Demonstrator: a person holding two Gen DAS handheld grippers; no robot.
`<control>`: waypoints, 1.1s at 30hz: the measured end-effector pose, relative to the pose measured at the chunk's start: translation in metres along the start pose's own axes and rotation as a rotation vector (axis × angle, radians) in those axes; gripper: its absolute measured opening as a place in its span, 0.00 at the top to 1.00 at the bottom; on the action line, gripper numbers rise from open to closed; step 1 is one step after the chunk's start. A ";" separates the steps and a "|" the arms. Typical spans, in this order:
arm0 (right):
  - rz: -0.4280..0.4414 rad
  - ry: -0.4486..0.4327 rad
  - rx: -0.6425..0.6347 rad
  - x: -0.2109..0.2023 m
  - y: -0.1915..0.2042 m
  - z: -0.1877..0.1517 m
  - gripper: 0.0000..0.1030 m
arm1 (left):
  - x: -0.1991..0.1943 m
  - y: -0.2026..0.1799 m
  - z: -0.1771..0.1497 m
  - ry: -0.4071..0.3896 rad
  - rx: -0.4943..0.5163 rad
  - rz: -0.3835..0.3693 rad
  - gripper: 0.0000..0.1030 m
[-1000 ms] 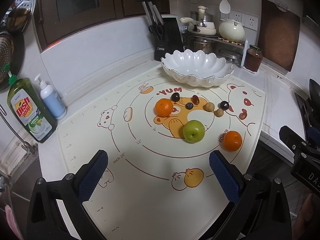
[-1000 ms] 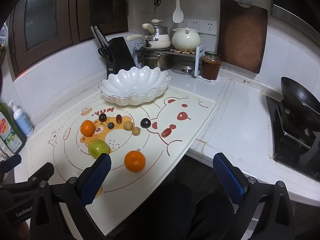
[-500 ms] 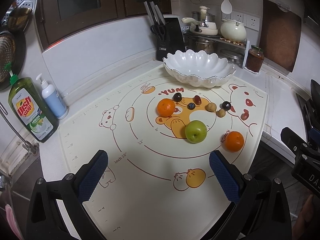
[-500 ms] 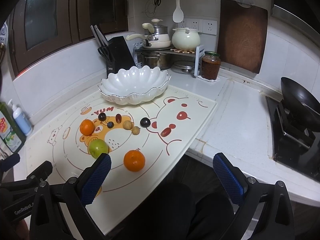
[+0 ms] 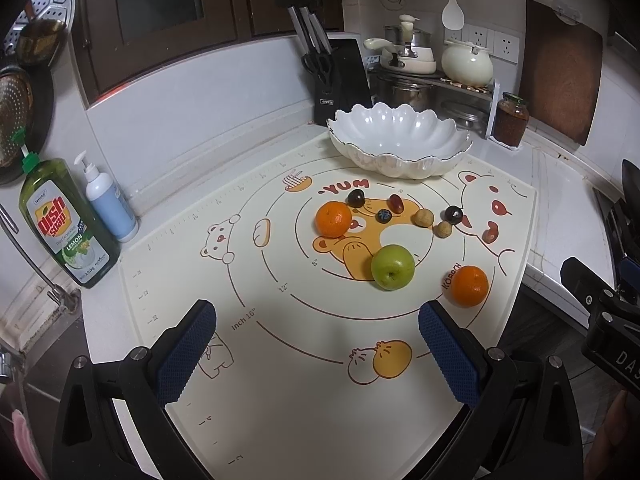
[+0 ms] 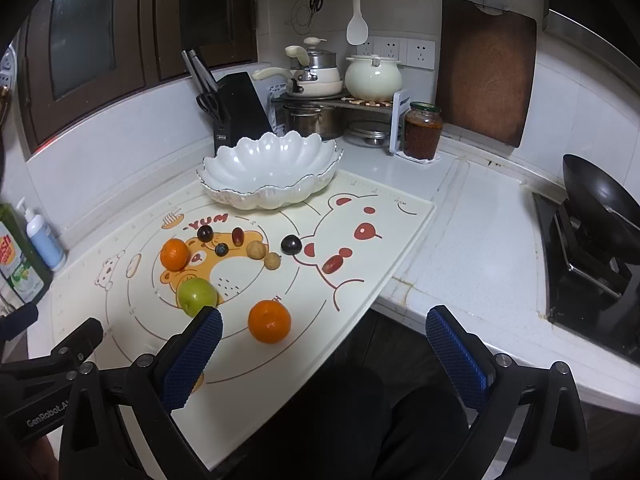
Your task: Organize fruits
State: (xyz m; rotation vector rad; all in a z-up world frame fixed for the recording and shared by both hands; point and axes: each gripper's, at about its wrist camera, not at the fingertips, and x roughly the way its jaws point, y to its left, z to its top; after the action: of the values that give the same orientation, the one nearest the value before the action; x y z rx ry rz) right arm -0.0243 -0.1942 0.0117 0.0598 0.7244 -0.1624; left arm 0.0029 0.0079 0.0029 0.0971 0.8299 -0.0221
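Nearest to me, my left tool (image 5: 318,346) hangs spread wide and holding nothing above the cream printed silicone baking mat (image 5: 280,380); my right tool (image 6: 324,350) is likewise spread and unloaded, past the mat's front edge. Next on the mat: one orange mandarin (image 5: 469,285) near the right edge, and a round green apple (image 5: 392,267) just beside it. Further in: a second orange mandarin (image 5: 333,219), a dark plum (image 5: 355,197), a small blueberry (image 5: 384,215), a red oblong grape (image 5: 396,203), two tan longans (image 5: 423,217), another dark plum (image 5: 453,213) and a red date (image 5: 490,235), all lying apart. Beyond them sits a white scalloped ceramic bowl (image 5: 396,142) at the mat's far end. Farthest on the table: a black knife block (image 5: 340,80) and a glass jar of red paste (image 5: 511,119).
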 end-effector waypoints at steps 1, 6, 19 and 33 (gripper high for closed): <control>0.000 0.000 0.000 0.000 0.000 0.000 0.00 | 0.000 0.000 0.001 0.008 0.005 0.003 0.00; 0.000 0.000 0.000 0.000 -0.001 0.000 0.00 | -0.001 -0.002 0.001 -0.007 0.002 -0.002 0.00; 0.001 0.002 0.002 0.001 -0.002 0.000 0.00 | -0.002 -0.005 0.001 -0.038 -0.021 -0.030 0.00; -0.005 0.010 0.004 0.013 -0.002 -0.004 0.00 | 0.014 -0.010 -0.003 0.022 -0.016 -0.059 0.00</control>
State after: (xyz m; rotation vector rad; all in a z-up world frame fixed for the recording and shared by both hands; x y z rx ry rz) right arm -0.0175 -0.1978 0.0003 0.0631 0.7345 -0.1687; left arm 0.0097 -0.0019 -0.0101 0.0582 0.8550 -0.0704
